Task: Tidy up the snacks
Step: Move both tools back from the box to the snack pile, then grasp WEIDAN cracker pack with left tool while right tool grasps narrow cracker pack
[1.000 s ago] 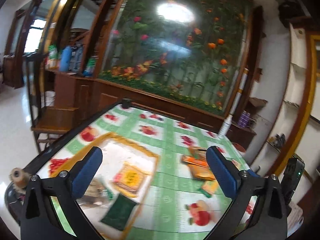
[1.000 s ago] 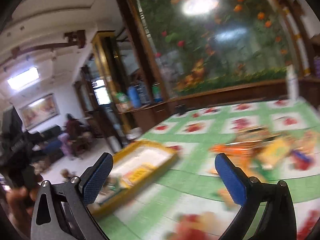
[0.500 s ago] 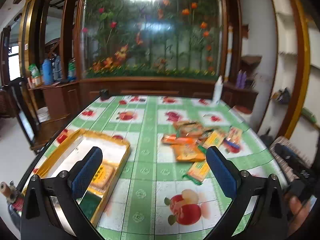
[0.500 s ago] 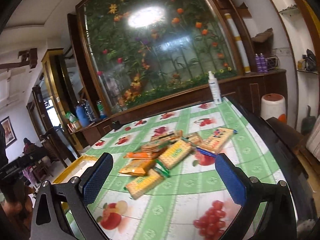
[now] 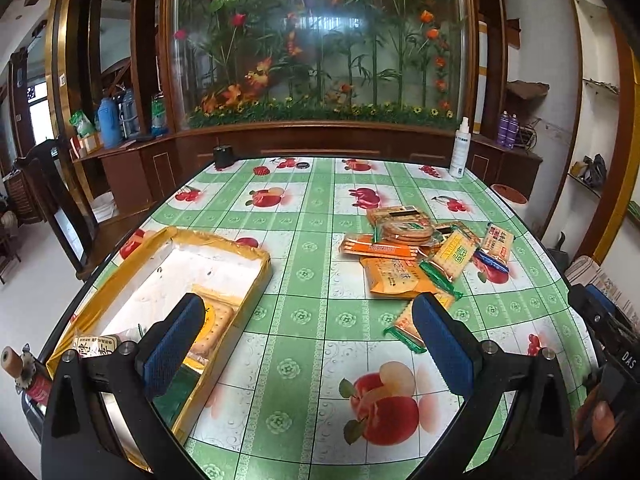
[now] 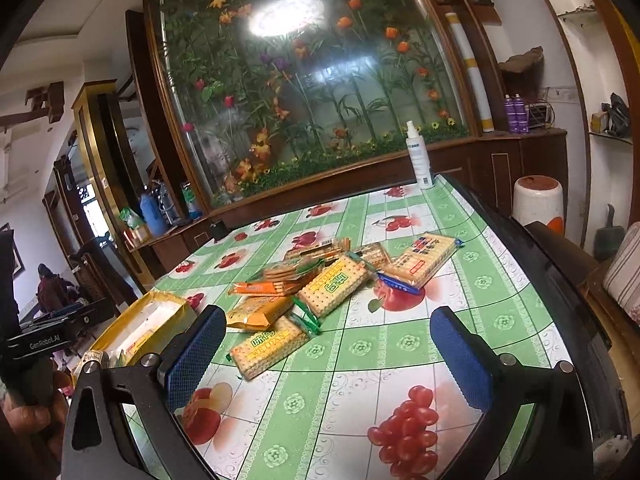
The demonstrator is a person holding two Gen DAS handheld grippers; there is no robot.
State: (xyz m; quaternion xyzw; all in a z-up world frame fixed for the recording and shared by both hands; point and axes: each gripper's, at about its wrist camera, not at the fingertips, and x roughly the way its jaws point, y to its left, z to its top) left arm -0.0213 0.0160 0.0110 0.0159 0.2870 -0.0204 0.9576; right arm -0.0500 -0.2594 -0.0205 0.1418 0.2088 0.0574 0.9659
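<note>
Right now both tools hang above the surface (image 5: 312, 264), w/ nothing between their pads. Left hand-held gripper (image 5: 308, 344) is spread wide, empty, over the near edge; its left pad sits over the yellow tray (image 5: 256, 276), its right pad over the nearest cracker pack (image 5: 402, 326). Right hand-held gripper (image 6: 326, 354) is also wide open, empty, over the near right part of the surface.

Snack pile (image 5: 420, 248) lies loose on the right half, approx. midway between near and far edges: an orange pack (image 5: 394, 276), a yellow-green cracker pack (image 6: 334, 286), a long orange pack (image 6: 266, 288), a round-biscuit pack (image 5: 406, 230) & a pack w/ blue ends (image 6: 424, 258), overlapping each other. One cracker pack (image 6: 270, 346) lies apart, nearer, by the right tool's left pad.

Tray sits at the near left corner, holding a cracker pack (image 5: 212, 326) & a small labelled pack (image 5: 96, 346) at its near end. White spray bottle (image 5: 459, 148) stands upright at the far right corner; small black object (image 5: 223, 157) at the far left edge.
</note>
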